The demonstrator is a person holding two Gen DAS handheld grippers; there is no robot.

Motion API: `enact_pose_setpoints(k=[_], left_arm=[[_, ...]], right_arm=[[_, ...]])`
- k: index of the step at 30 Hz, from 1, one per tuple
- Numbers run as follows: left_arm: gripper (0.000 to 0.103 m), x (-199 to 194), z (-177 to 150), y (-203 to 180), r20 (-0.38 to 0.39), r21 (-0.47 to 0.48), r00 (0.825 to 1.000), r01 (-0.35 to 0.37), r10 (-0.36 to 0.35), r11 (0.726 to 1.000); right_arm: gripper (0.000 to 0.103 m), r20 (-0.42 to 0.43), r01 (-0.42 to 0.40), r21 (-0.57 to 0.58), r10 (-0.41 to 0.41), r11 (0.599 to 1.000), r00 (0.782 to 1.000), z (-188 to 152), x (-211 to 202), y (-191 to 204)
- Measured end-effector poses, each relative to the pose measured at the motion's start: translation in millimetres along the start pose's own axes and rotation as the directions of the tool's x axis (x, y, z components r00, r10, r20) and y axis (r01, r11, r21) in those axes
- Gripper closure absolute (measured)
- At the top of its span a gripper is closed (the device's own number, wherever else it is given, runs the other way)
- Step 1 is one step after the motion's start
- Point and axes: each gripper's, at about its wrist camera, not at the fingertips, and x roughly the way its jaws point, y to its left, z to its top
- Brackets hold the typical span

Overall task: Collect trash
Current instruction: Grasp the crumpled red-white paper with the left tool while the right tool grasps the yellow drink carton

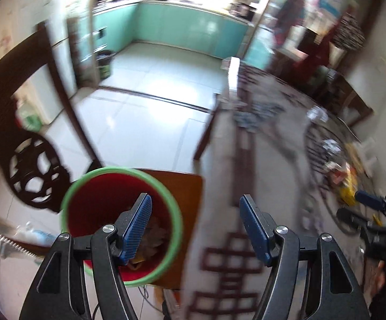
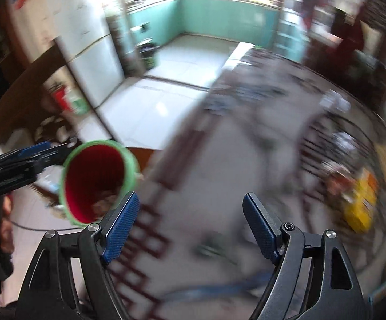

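A red trash bin with a green rim (image 1: pixel 86 202) stands on a wooden stool beside the table; crumpled brownish trash lies in its bottom. It also shows in the right wrist view (image 2: pixel 91 176). My left gripper (image 1: pixel 195 213) is open and empty, its left finger over the bin's mouth. My right gripper (image 2: pixel 191 210) is open and empty above the patterned tablecloth (image 2: pixel 219 160). Blurred wrappers and yellow packaging (image 2: pixel 361 202) lie on the table's round turntable at the right, also in the left wrist view (image 1: pixel 349 186).
A dark carved wooden chair (image 1: pixel 19 133) stands left of the bin. A white fridge (image 2: pixel 86 40) and a dark bin (image 1: pixel 103 62) stand farther back by the teal kitchen cabinets. A white crumpled scrap (image 1: pixel 317 113) lies far on the table. Both views are motion-blurred.
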Motion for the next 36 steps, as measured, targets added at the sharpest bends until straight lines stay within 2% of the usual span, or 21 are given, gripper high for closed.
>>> enact_pose_setpoints(k=[4, 8, 10, 12, 13, 19, 24, 27, 29, 30, 31, 32, 33, 35, 36], left_arm=[[0.035, 3, -2, -54, -0.002, 0.062, 0.999, 0.034, -0.034, 0.998], [0.035, 6, -6, -101, -0.017, 0.073, 0.999, 0.041, -0.040, 0.996], [0.035, 8, -10, -125, -0.021, 0.101, 0.999, 0.039, -0.037, 0.994], [0.035, 9, -13, -147, -0.021, 0.128, 1.000, 0.022, -0.019, 0.992], [0.035, 10, -16, -157, -0.027, 0.135, 0.999, 0.023, -0.020, 0.991], [0.035, 11, -31, -216, -0.045, 0.192, 0.999, 0.008, 0.001, 0.981], [0.035, 15, -37, -237, -0.062, 0.191, 0.998, -0.009, 0.021, 0.982], [0.035, 19, -32, -247, -0.057, 0.177, 0.998, -0.013, 0.023, 0.984], [0.035, 22, -26, -256, -0.049, 0.176, 0.999, -0.003, 0.012, 0.984], [0.035, 25, -22, -263, -0.049, 0.180, 0.999, 0.002, 0.007, 0.984], [0.035, 29, -18, -269, -0.052, 0.188, 0.999, 0.007, 0.003, 0.982], [0.035, 34, -14, -277, -0.054, 0.199, 0.999, 0.011, 0.000, 0.980], [0.035, 40, -9, -287, -0.058, 0.219, 0.998, 0.016, -0.003, 0.976], [0.035, 54, 0, -309, -0.066, 0.257, 0.998, 0.037, -0.020, 0.966], [0.035, 63, 6, -323, -0.073, 0.276, 0.997, 0.057, -0.038, 0.960]], right_arm=[[0.021, -0.004, 0.115, 0.156, -0.115, 0.981, 0.993, -13, -17, -85], [0.017, -0.006, 0.208, 0.298, -0.215, 0.932, 0.976, -22, -30, -164], [0.017, -0.008, 0.247, 0.351, -0.261, 0.903, 0.965, -23, -28, -199], [0.011, -0.013, 0.268, 0.383, -0.285, 0.884, 0.958, -21, -18, -225], [0.008, -0.024, 0.275, 0.398, -0.290, 0.875, 0.957, -19, -10, -235], [0.008, -0.128, 0.275, 0.432, -0.244, 0.859, 0.961, -2, 61, -291], [0.008, -0.187, 0.262, 0.428, -0.199, 0.865, 0.962, -16, 90, -307], [0.008, -0.235, 0.279, 0.409, -0.195, 0.869, 0.952, -27, 104, -312], [0.008, -0.243, 0.266, 0.404, -0.177, 0.875, 0.954, -36, 107, -314], [0.010, -0.241, 0.258, 0.399, -0.171, 0.880, 0.955, -41, 107, -314], [0.021, -0.223, 0.254, 0.386, -0.177, 0.887, 0.959, -46, 103, -313], [0.042, -0.208, 0.249, 0.371, -0.182, 0.895, 0.961, -47, 99, -312], [0.048, -0.200, 0.236, 0.358, -0.172, 0.903, 0.965, -49, 94, -311], [0.048, -0.166, 0.137, 0.409, -0.074, 0.902, 0.983, -55, 78, -317], [0.048, -0.140, 0.109, 0.425, -0.054, 0.899, 0.989, -59, 67, -318]])
